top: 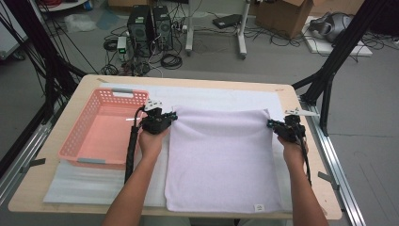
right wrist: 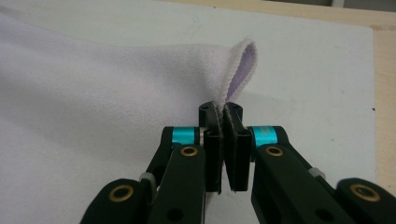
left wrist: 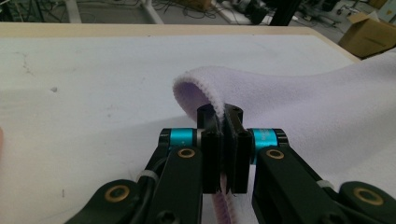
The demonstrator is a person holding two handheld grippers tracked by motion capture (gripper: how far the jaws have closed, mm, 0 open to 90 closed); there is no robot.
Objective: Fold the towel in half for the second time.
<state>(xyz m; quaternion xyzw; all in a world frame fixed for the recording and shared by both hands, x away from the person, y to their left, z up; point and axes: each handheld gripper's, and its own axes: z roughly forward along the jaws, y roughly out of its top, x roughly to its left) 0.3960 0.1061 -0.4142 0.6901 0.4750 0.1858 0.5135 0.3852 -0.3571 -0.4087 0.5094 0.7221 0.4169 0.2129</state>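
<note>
A pale lilac towel [top: 219,157] lies spread on the white mat, its near edge by the table's front. My left gripper [top: 172,116] is shut on the towel's far left corner [left wrist: 201,86], which curls up between the jaws. At the far right corner [right wrist: 238,65] my right gripper [top: 271,124] is shut on the hem, and the cloth stands up in a small fold there. Both far corners are lifted slightly off the mat. A small label [top: 258,207] shows at the towel's near right corner.
A pink plastic basket [top: 81,141] stands empty at the left of the table. White foam mat [top: 84,186] covers most of the wooden table [top: 324,202]. Black frame legs, computers and cables stand on the floor beyond the far edge.
</note>
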